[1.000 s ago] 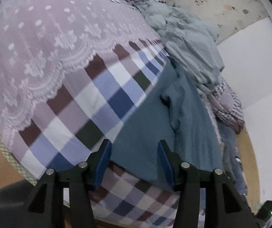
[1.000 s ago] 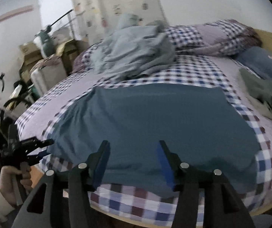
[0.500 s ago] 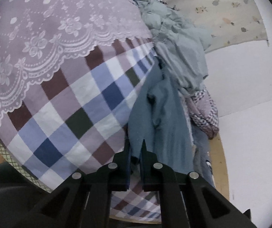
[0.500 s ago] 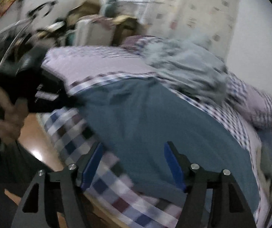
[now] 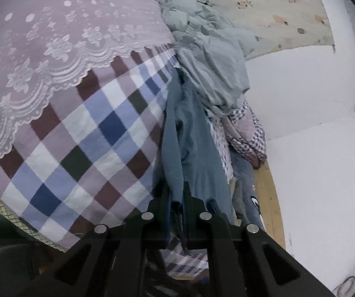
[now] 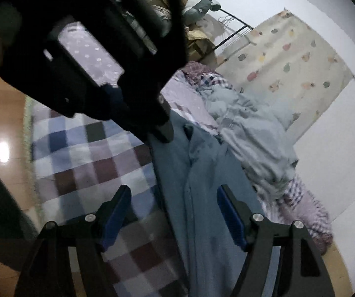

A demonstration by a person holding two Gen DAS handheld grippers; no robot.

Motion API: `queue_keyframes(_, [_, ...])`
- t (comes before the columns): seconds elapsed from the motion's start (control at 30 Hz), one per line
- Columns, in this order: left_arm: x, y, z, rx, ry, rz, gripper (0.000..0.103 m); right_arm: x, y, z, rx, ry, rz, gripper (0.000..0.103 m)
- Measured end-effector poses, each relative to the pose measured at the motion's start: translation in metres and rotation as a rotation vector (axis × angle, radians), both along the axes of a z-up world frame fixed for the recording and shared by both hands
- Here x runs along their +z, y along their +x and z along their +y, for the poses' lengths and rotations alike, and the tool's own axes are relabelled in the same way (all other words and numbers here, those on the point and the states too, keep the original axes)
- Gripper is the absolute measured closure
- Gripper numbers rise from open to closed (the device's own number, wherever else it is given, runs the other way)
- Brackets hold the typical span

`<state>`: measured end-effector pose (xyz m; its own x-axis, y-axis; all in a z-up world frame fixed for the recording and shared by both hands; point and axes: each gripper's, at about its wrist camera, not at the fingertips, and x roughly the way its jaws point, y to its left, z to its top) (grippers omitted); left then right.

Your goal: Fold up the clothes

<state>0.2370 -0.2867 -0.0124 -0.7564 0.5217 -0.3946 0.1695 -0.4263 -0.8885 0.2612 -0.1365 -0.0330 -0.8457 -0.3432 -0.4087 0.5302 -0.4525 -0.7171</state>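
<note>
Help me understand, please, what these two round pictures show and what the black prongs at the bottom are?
There is no robot here: a person holds a two-finger tool in each hand, and a wide-angle camera on each one looks forward along its fingers, hence the round, bent pictures. One picture is from the left tool, the other from the right tool. Both look over a bed with a checked bedspread. A teal garment lies on it, partly gathered up, with a crumpled pale grey-green pile beyond it. The left tool is shut on an edge of the teal garment. The right tool is open, hovering over the same garment and holding nothing. The large dark shape at the upper left of the right picture is the left tool, seen from outside.
</note>
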Motion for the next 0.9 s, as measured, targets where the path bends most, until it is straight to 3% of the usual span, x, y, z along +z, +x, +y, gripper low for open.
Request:
queue_keyframes(0.2, [0.0,-0.001,-0.002,-0.007,0.021,0.003,0.098,0.004,-0.023,-0.01,-0.053,-0.025,0.052,0.03])
queue_keyframes(0.33, [0.0,-0.003,-0.002,-0.009,0.03,0.007,0.098,0.006,-0.036,-0.018,-0.086,0.0,0.057,0.055])
queue_keyframes(0.43, [0.0,-0.005,-0.003,-0.011,0.038,0.014,0.098,0.007,-0.042,-0.022,-0.098,0.011,0.023,0.067])
queue_keyframes(0.57, [0.002,-0.005,-0.005,-0.022,0.068,0.029,0.098,0.009,-0.048,-0.023,-0.055,0.031,-0.037,0.093])
queue_keyframes(0.63, [0.006,-0.004,-0.008,-0.013,0.052,0.038,0.095,0.013,-0.052,-0.021,-0.042,0.037,-0.074,0.094])
queue_keyframes(0.7, [0.01,-0.004,-0.016,0.008,0.062,0.052,0.086,0.02,-0.054,-0.019,-0.035,0.028,-0.102,0.095])
queue_keyframes(0.77, [0.014,-0.005,-0.024,0.033,0.086,0.075,0.049,0.032,-0.055,-0.016,-0.031,0.004,-0.126,0.095])
queue_keyframes(0.83, [0.017,-0.008,-0.031,0.048,0.112,0.099,0.033,0.046,-0.055,-0.013,-0.029,-0.026,-0.149,0.096])
queue_keyframes(0.9, [0.02,-0.015,-0.034,0.033,0.126,0.11,0.033,0.058,-0.056,-0.012,-0.027,-0.054,-0.174,0.096])
